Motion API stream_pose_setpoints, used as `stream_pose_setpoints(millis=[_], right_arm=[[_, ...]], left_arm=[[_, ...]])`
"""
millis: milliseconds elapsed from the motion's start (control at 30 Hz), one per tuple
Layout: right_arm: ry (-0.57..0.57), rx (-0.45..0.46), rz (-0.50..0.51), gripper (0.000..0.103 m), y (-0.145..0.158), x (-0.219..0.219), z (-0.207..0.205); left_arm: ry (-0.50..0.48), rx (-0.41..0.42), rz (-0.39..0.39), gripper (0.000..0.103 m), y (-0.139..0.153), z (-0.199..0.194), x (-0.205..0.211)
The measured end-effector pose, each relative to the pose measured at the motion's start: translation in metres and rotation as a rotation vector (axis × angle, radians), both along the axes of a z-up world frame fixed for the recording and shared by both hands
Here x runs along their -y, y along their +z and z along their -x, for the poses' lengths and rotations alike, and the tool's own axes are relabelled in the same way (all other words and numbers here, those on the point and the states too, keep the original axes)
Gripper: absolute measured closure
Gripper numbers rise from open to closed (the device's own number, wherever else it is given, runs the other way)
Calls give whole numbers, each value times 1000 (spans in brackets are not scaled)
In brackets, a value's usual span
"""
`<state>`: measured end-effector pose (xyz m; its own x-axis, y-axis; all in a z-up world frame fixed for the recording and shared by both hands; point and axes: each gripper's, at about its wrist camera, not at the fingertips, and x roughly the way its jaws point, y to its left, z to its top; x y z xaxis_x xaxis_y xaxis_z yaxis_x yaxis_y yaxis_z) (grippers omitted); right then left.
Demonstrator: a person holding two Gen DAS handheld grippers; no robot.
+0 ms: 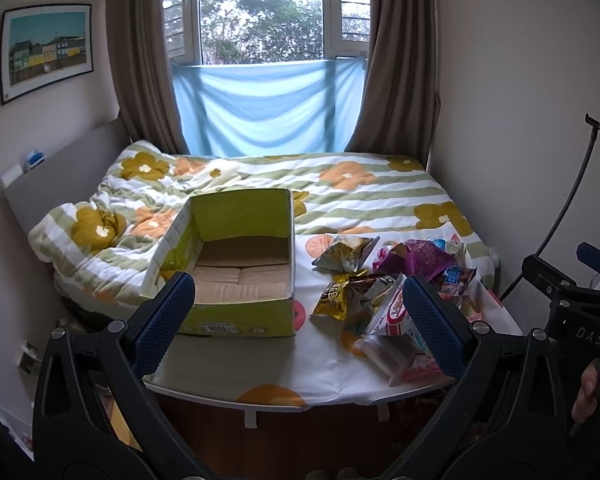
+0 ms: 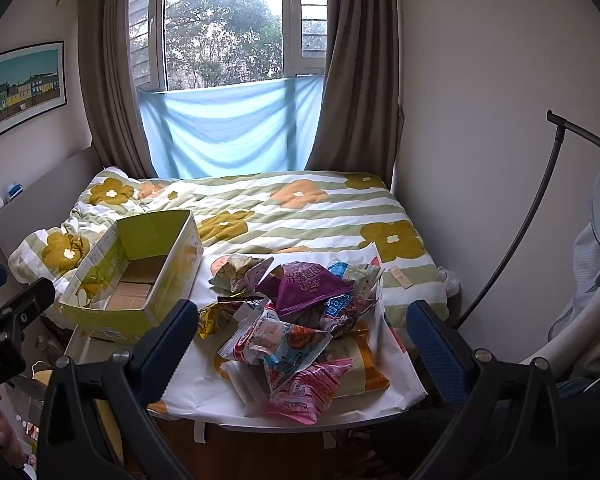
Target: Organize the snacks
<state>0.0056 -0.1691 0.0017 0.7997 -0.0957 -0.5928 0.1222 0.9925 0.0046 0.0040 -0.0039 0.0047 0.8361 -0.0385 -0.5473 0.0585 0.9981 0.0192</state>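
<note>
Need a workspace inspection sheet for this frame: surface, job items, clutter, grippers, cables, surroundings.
Surface: small table under a white cloth with orange prints, set against the bed.
Job's things: open yellow-green cardboard box, empty, on the table's left; heap of snack packets on its right, a purple packet on top. None boxed yet.
Clutter: nothing seen on the table besides these.
Grippers: left gripper open, holding nothing; right gripper open, holding nothing; both short of the table.
Cables: nothing seen for certain; a thin dark curved rod stands at the right wall.
Surroundings: window with brown curtains, blue cloth below it, framed picture on the left wall.
</note>
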Motion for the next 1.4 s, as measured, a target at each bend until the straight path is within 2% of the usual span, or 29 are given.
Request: stream_pose_setpoints(millis=[1400], right_arm=[[5, -9, -1, 0, -2, -4, 5]], left_arm=[[-48, -21, -1, 0, -5, 1, 7]])
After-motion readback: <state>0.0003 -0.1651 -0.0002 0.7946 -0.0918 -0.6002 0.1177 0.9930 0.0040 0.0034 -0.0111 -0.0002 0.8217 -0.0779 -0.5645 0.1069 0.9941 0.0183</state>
